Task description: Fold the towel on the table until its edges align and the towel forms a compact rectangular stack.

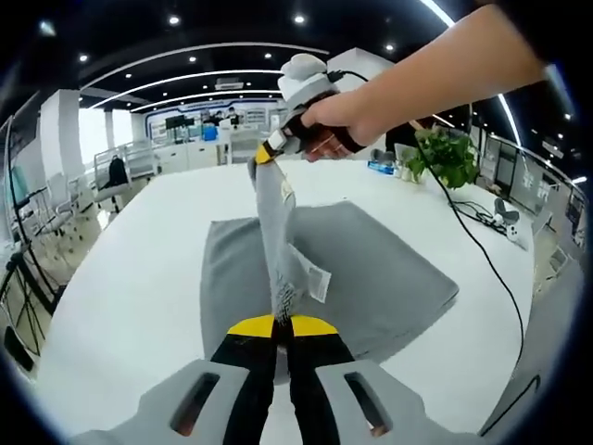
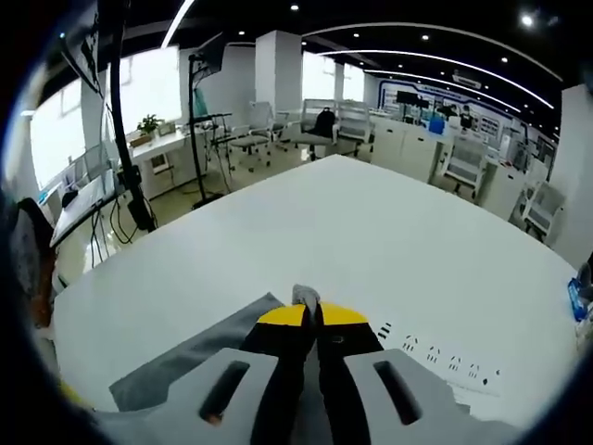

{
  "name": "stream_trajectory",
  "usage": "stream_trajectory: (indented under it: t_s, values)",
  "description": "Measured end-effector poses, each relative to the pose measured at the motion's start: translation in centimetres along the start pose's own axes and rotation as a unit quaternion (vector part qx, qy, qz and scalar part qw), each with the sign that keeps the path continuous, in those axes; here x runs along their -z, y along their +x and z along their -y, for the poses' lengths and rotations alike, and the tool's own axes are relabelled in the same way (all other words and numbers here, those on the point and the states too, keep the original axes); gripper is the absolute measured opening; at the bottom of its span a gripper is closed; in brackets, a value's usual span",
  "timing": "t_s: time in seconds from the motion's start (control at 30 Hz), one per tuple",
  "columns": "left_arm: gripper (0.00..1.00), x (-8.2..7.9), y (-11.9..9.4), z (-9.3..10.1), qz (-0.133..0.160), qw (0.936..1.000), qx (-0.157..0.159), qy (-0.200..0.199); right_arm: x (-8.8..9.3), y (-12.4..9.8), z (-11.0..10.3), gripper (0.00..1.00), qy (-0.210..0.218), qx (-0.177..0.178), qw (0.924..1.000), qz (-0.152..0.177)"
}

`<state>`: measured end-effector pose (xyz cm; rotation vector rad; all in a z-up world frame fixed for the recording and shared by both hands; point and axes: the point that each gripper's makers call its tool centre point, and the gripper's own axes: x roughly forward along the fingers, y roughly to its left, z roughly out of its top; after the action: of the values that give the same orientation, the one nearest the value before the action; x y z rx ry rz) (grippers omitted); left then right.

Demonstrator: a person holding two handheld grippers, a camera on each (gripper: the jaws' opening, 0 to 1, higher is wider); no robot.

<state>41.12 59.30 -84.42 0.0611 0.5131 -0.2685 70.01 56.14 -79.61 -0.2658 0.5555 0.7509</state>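
Observation:
A grey towel [image 1: 371, 269] lies on the white table [image 1: 139, 269], one edge lifted into a taut strip [image 1: 276, 232] with a white label. My left gripper [image 1: 283, 324] is shut on the near end of that strip. The far end is pinched by my right gripper [image 1: 269, 153], held in a person's hand coming in from the upper right. In the right gripper view, my right gripper [image 2: 311, 315] is shut on a small tuft of grey towel [image 2: 306, 295], and more towel [image 2: 185, 366] hangs below to the left.
A potted plant [image 1: 445, 153] and small items stand at the table's far right, with a black cable [image 1: 491, 269] trailing along that side. A power strip [image 2: 445, 371] lies on the table. Office chairs, desks and a stand surround the table.

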Motion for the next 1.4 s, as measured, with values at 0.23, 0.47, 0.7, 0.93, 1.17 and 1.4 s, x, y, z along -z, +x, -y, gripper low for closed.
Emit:
stream_trajectory:
  t_s: [0.23,0.47,0.7,0.93,1.17,1.4]
  values:
    - [0.03,0.9,0.3,-0.9,-0.011,0.9999,-0.008,-0.001,0.8,1.7,-1.0,0.02,-0.006,-0.004,1.0,0.0]
    - [0.03,2.7,0.8,-1.9,-0.032,0.9994,-0.007,0.001,1.5,2.9,-2.1,0.03,-0.017,-0.008,0.9998,0.0]
    - [0.03,4.0,1.1,-2.2,-0.05,0.9987,-0.008,0.002,2.3,3.7,-2.9,0.04,-0.008,-0.018,0.9998,-0.006]
    - [0.04,4.1,1.2,-2.2,-0.056,0.9984,-0.007,0.002,1.8,4.2,-2.3,0.11,0.015,-0.011,0.9998,0.004]
    - [0.04,4.4,1.0,-2.3,-0.059,0.9982,-0.012,0.001,2.1,3.8,-2.1,0.13,0.016,-0.011,0.9998,0.003]
    - [0.07,5.1,0.8,-3.6,-0.064,0.997,-0.028,-0.033,2.5,2.7,-0.8,0.13,0.018,-0.006,0.9998,0.002]
